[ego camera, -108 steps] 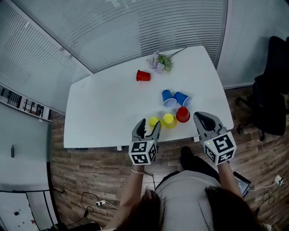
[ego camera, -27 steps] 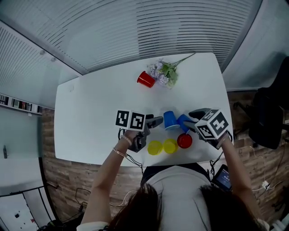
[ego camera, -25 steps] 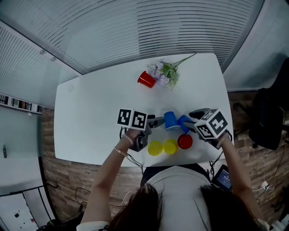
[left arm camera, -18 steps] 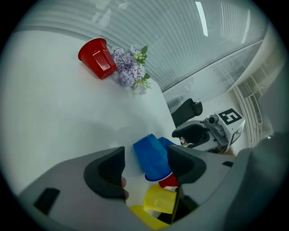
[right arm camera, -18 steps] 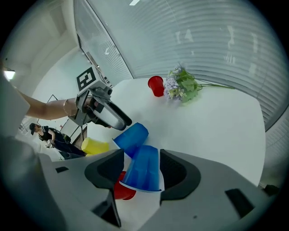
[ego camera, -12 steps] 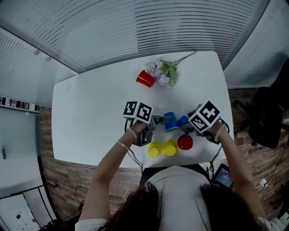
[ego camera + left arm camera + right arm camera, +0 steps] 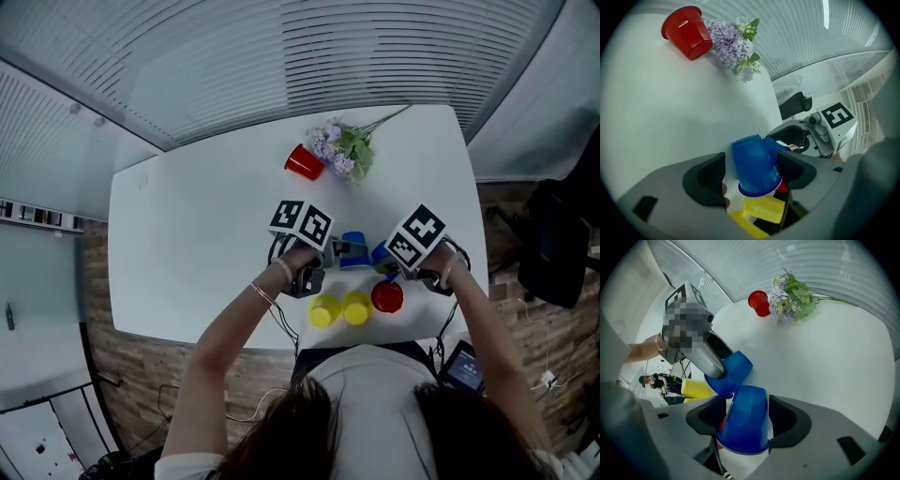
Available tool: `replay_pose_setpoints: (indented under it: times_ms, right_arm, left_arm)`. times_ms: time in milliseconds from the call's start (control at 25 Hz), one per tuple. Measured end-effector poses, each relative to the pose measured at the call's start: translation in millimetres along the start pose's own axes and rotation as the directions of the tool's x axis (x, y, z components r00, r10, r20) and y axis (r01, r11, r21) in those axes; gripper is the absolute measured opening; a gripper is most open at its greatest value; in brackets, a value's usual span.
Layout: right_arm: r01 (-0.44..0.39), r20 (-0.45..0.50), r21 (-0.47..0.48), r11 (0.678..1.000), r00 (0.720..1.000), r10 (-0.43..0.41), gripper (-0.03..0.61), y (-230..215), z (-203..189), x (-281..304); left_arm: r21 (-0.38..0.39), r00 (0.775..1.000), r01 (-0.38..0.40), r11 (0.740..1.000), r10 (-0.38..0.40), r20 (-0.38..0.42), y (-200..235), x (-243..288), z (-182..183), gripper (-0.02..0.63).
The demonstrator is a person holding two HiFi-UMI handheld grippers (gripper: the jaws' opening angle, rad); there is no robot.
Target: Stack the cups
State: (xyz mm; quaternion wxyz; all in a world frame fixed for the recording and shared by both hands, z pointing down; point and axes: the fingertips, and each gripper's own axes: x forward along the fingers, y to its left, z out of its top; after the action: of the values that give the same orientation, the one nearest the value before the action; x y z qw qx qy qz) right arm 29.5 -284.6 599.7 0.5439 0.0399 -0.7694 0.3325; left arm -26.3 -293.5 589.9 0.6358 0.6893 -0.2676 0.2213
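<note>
Two blue cups lie side by side near the table's front edge, one [image 7: 352, 251] on the left and one [image 7: 382, 254] on the right. My left gripper [image 7: 336, 253] has just been opening; its jaws straddle the left blue cup [image 7: 754, 164] without pressing on it. My right gripper [image 7: 387, 265] has also just been opening, and the right blue cup [image 7: 745, 420] stands loosely between its jaws. Two yellow cups [image 7: 323, 310] [image 7: 355, 307] and a red cup [image 7: 387, 296] stand upside down closer to me. Another red cup [image 7: 303, 162] lies on its side at the back.
A bunch of artificial flowers [image 7: 342, 150] lies beside the far red cup. The white table [image 7: 187, 225] ends just behind the yellow cups, over a wooden floor. A dark office chair [image 7: 562, 234] stands to the right of the table.
Both grippers have come down and inward onto the two blue cups. The left one has shifted right, the right one has tipped steeper. Each now has a blue cup between its jaws.
</note>
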Motion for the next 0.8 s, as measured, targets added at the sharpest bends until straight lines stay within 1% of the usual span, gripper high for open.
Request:
replay_pose_setpoints:
  times_ms: [80,200,280,360,560,800]
  right_arm:
    - [0.001,0.004,0.002,1.0,1.0,-0.001,0.291,0,0,1]
    - [-0.003,0.014,0.01,1.0,1.0,0.003,0.285,0,1,2]
    - [-0.006,0.024,0.013,1.0,1.0,0.006,0.284,0,1,2]
    - [-0.012,0.041,0.018,1.0,0.999,0.011,0.282,0,2,1]
    - [-0.027,0.113,0.031,0.999,0.993,0.023,0.281,3,5,-5]
    - [-0.02,0.228,0.041,0.999,0.974,0.01,0.278,5,15,-20]
  left_arm:
    - [0.02,0.999,-0.038,0.999,0.038,-0.031,2,4,-1,0.345]
    - [0.034,0.995,-0.07,0.997,0.072,-0.066,4,5,-2,0.342]
    - [0.035,0.994,-0.082,0.996,0.085,-0.071,7,5,0,0.304]
    - [0.034,0.994,-0.088,0.996,0.09,-0.069,8,5,0,0.302]
    - [0.038,0.995,-0.091,0.995,0.093,-0.048,7,3,-5,0.299]
    - [0.019,0.996,-0.089,0.996,0.089,0.024,5,-10,-4,0.299]
